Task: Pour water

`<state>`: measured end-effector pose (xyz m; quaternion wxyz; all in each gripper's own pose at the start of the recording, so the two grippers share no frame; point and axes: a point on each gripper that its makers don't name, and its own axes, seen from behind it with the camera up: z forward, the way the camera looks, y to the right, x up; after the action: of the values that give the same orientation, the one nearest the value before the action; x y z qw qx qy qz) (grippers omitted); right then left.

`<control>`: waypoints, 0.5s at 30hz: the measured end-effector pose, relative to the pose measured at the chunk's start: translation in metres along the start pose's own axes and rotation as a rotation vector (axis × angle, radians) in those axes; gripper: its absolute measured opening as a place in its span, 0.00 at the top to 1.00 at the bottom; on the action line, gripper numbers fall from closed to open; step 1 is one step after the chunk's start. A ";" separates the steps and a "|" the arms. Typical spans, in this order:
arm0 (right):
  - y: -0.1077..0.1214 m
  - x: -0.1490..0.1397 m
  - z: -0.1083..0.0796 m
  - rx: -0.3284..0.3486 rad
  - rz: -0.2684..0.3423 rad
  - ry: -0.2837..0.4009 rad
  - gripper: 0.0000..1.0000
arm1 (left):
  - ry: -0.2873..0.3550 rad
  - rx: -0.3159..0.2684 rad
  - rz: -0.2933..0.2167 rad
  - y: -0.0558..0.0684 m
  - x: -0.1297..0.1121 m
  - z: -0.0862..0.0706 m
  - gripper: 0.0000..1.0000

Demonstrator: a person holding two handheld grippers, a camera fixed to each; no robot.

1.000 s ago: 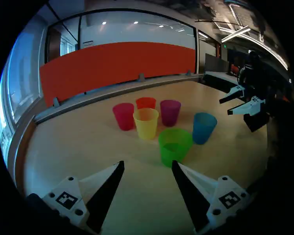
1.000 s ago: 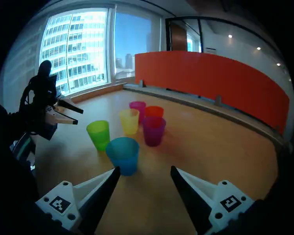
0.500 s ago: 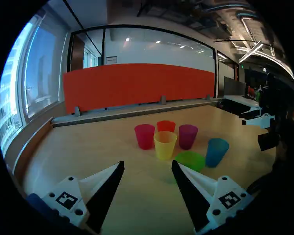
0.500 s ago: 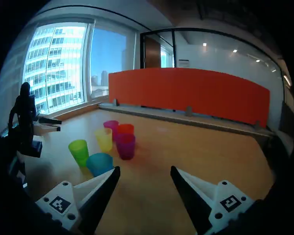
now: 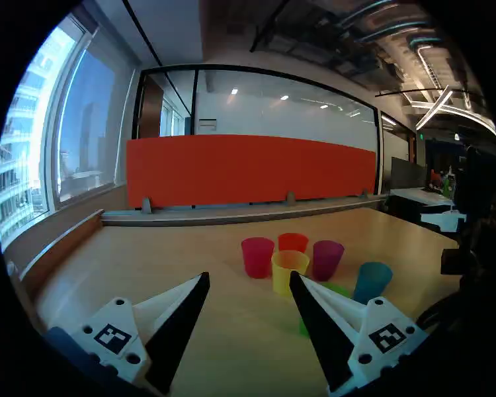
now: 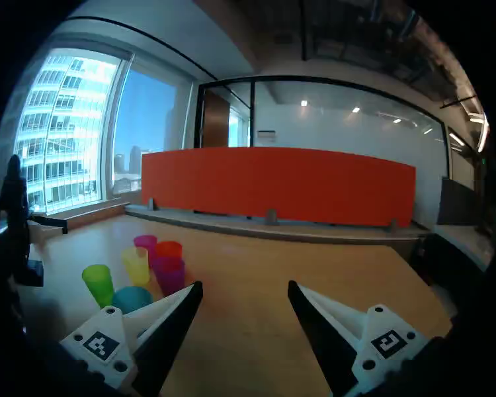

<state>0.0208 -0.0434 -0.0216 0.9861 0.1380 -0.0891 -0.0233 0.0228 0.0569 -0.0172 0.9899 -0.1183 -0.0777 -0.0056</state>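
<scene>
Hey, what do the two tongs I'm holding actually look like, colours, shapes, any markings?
The left tongs and the right tongs look alike. Each has two long, pointed, wedge-shaped fingers, white on the outer side and black on the inner face. Near the base of each finger sits a square black-and-white tag with small round holes beside it.

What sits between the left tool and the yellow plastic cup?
Nothing visible: bare wooden tabletop runs from the open left tool to the yellow plastic cup. The green plastic cup stands nearer, off to one side, partly hidden behind that tool's finger.
</scene>
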 end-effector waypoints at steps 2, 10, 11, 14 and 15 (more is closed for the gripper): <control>0.003 0.003 0.000 -0.024 0.006 0.017 0.01 | 0.015 0.014 -0.014 -0.003 0.003 -0.002 0.11; 0.019 0.008 -0.001 -0.126 0.015 0.068 0.01 | 0.075 0.071 -0.035 -0.010 0.016 -0.006 0.10; 0.021 0.009 -0.001 -0.140 0.015 0.076 0.01 | 0.080 0.077 -0.033 -0.010 0.016 -0.006 0.10; 0.027 0.012 -0.002 -0.186 0.010 0.099 0.01 | 0.092 0.092 -0.018 -0.012 0.020 -0.006 0.11; 0.029 0.013 -0.003 -0.202 0.010 0.106 0.01 | 0.100 0.098 -0.014 -0.012 0.022 -0.007 0.11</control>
<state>0.0347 -0.0157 -0.0142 0.9985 0.0386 -0.0346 -0.0200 0.0456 0.0434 -0.0172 0.9971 -0.0687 -0.0292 -0.0146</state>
